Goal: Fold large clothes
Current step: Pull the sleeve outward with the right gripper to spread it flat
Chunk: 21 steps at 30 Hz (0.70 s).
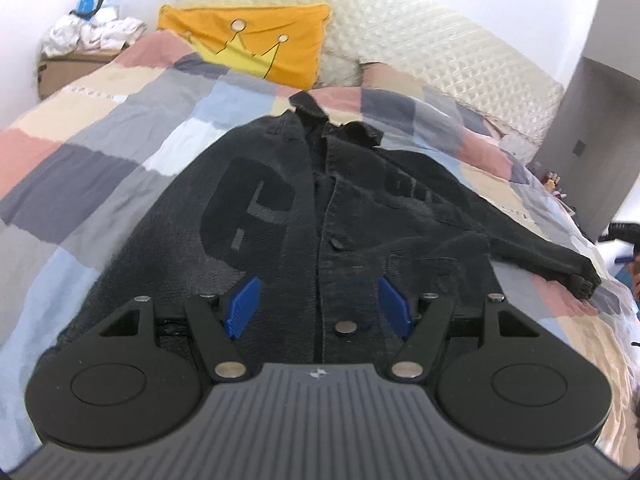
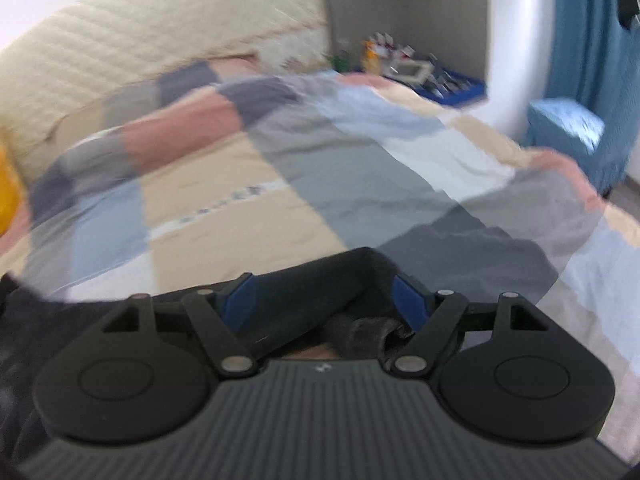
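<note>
The left gripper hangs with its blue pads spread wide and nothing between them, poised over the near hem of a black denim jacket, straddling the button placket. The right gripper is likewise released: its jaws stand apart, and the dark sleeve cuff lies loose in the gap close to the tool's body, no pad pressing on it.

The jacket lies front-up on the bed, collar at the far end and hem nearest the tools, so its long axis runs near to far, straight ahead of the left gripper. One sleeve stretches out to the right, its cuff resting on the quilt at the jacket's far-right reach. That outstretched sleeve appears to be the part a coming fold turns on, and the right hand is the nearer to it, sitting almost on top of the cuff, while the left is centred on the body panel. The right wrist view is blurred, so the cuff's exact lie is hard to read.

Beneath everything is a patchwork quilt of pink, grey, blue and cream blocks, soft and lightly rumpled. An orange pillow with a crown leans against a cream quilted headboard at the far end. A cluttered shelf niche and teal curtain stand on the right of the room.
</note>
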Each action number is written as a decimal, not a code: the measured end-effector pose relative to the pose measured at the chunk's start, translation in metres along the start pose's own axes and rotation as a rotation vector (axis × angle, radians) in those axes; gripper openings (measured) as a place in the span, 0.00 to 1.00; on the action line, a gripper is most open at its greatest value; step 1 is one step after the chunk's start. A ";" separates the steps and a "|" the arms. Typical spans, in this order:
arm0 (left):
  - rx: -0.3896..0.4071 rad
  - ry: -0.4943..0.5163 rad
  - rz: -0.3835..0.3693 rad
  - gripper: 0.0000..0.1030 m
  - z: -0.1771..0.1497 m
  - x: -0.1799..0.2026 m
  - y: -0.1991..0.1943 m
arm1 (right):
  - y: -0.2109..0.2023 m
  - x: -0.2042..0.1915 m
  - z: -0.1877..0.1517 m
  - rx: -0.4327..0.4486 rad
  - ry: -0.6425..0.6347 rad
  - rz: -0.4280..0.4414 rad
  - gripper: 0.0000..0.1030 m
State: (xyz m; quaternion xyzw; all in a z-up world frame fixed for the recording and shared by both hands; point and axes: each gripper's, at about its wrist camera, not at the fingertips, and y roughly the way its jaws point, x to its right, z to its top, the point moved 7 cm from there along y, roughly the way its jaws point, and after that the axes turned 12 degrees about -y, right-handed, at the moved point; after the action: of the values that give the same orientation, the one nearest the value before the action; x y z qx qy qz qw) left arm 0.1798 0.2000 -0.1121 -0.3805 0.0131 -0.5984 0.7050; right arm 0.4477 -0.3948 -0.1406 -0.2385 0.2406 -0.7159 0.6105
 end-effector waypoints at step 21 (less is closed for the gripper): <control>-0.089 0.112 0.005 0.69 -0.011 -0.003 -0.134 | -0.336 -0.226 -0.124 0.063 -0.272 0.405 0.75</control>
State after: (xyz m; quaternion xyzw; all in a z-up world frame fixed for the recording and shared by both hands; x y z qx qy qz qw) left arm 0.0615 0.1976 -0.0475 -0.3772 0.0801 -0.6160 0.6869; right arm 0.1457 -0.1179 -0.0327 -0.2604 0.1765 -0.5475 0.7755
